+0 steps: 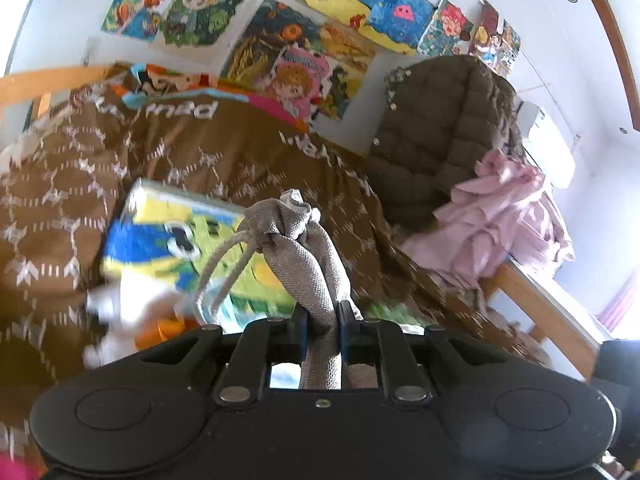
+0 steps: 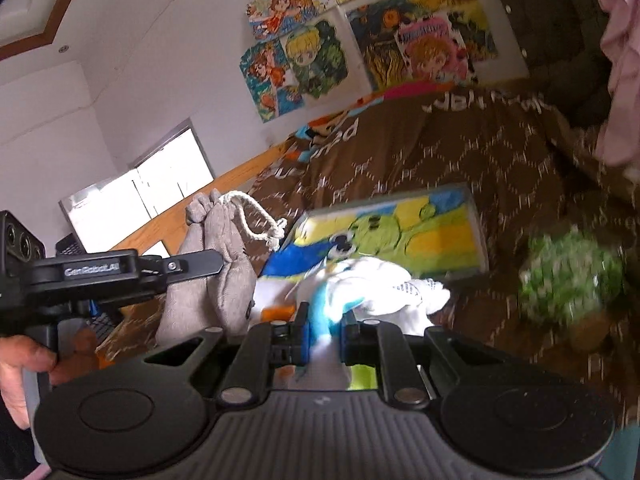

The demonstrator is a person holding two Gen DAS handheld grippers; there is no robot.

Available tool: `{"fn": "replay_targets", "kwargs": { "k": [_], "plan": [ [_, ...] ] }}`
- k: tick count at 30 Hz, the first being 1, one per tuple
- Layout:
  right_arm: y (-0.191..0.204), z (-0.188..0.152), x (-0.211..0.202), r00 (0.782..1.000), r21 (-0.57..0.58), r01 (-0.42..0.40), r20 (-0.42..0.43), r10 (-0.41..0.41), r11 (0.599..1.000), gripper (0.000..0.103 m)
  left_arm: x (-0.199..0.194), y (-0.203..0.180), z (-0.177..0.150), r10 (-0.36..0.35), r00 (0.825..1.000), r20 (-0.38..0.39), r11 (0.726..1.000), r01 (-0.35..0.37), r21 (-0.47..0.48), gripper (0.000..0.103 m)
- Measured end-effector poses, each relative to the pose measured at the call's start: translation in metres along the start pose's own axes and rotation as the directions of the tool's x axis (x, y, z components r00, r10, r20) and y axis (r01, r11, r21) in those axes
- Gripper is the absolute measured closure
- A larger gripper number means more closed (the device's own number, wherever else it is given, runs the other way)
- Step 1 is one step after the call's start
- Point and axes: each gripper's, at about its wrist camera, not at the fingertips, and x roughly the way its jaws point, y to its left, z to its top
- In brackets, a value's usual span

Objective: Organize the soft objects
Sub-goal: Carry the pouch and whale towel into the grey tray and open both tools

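Left wrist view looks across a bed [image 1: 208, 152] covered by a brown patterned blanket [image 1: 60, 208], with cartoon posters [image 1: 280, 32] on the wall behind. At the bed's far right a dark quilted jacket [image 1: 440, 128] is heaped beside a crumpled pink garment [image 1: 504, 216]. A flat picture panel [image 1: 176, 240] in yellow, green and blue lies on the blanket. Nearer the camera is a grey drawstring pouch [image 1: 304, 248], its neck bunched and tied with a pale cord [image 1: 224, 264]; what the pouch holds cannot be seen. The left gripper [image 1: 323, 320] points out over the bed, and its jaws are clenched on the pouch's grey cloth, which stands up between them.

From the right wrist view the left gripper [image 2: 216, 262] comes in from the left edge, held level, with the pouch [image 2: 224, 264] pinched upright in it and the person's hand [image 2: 20, 364] on the handle below. The right gripper [image 2: 324, 332] points toward the picture panel [image 2: 400, 236], its jaws clamped on a blue part of a white and blue plush toy [image 2: 384, 292] lying at the panel's near edge. A blurred green plush [image 2: 568, 276] sits on the blanket to the right, apart from both grippers.
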Motion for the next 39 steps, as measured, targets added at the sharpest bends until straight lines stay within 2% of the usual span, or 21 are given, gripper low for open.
{"fn": "replay_targets", "kwargs": {
  "k": [3, 8, 12, 15, 20, 25, 31, 39],
  "plan": [
    [0.002, 0.022, 0.031, 0.999, -0.021, 0.006, 0.037, -0.005, 1.000, 0.088, 0.021, 0.016, 0.018, 0.022, 0.999, 0.041, 1.000, -0.022, -0.001, 0.088],
    [-0.001, 0.053, 0.098, 0.994, 0.036, -0.003, 0.105, -0.001, 0.999, 0.088, 0.061, 0.053, 0.043, 0.083, 0.991, 0.101, 0.996, -0.080, -0.031, 0.088],
    [-0.014, 0.062, 0.144, 0.994, 0.067, -0.005, 0.108, -0.002, 0.998, 0.088, 0.092, 0.086, 0.055, 0.124, 0.984, 0.131, 0.991, -0.116, -0.068, 0.088],
    [-0.026, 0.066, 0.176, 0.994, 0.107, -0.015, 0.108, 0.004, 0.994, 0.088, 0.113, 0.113, 0.054, 0.155, 0.980, 0.122, 0.986, -0.146, -0.085, 0.088],
    [-0.039, 0.062, 0.212, 0.992, 0.137, -0.012, 0.129, -0.006, 0.991, 0.088, 0.142, 0.155, 0.052, 0.209, 0.974, 0.086, 0.970, -0.195, -0.147, 0.088],
    [-0.055, 0.051, 0.232, 0.995, 0.189, 0.039, 0.083, -0.055, 0.981, 0.088, 0.162, 0.177, 0.044, 0.243, 0.969, 0.037, 0.957, -0.234, -0.173, 0.088],
    [-0.063, 0.044, 0.237, 0.995, 0.206, 0.076, 0.053, -0.089, 0.976, 0.088, 0.177, 0.178, 0.035, 0.252, 0.968, -0.024, 0.959, -0.253, -0.126, 0.088],
    [-0.061, 0.039, 0.246, 0.995, 0.188, 0.100, -0.030, -0.096, 0.977, 0.081, 0.190, 0.158, 0.026, 0.233, 0.966, -0.109, 0.972, -0.233, 0.012, 0.086]
  ]
}}
